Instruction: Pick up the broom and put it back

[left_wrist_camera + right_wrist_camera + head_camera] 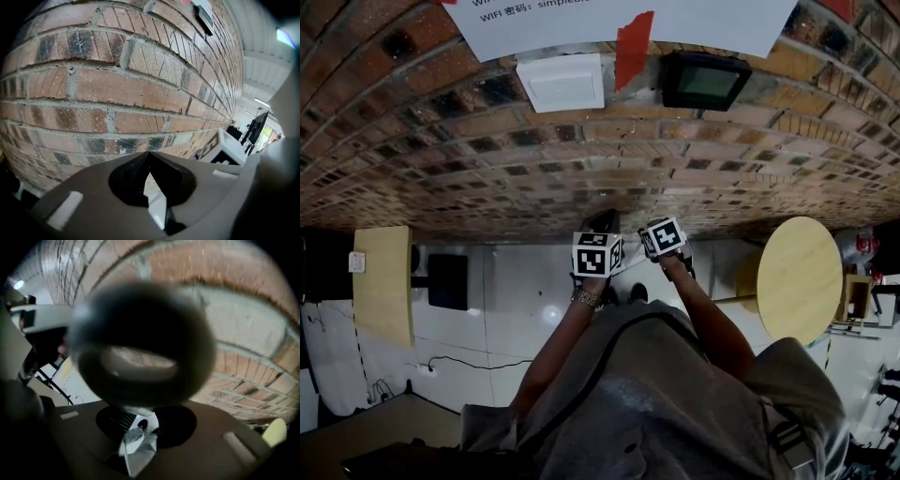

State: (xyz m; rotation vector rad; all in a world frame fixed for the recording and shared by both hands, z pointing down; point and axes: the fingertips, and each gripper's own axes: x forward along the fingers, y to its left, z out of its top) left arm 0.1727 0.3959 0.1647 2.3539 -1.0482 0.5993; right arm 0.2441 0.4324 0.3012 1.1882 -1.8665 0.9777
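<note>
- Your right gripper (140, 417) is clamped on the broom (136, 305) handle (the ring end is blurred, close to the lens).
- Your left gripper (149, 154) is closed and empty, beside the right one and facing the brick wall (117, 93).

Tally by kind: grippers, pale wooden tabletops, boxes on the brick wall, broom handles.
Marker-cube grippers: 2 (left gripper, right gripper)
Pale wooden tabletops: 2 (round tabletop, rectangular tabletop)
Brick-wall boxes: 2 (white square box, black screened box)
Dark ring-ended broom handle: 1
Total: 7
</note>
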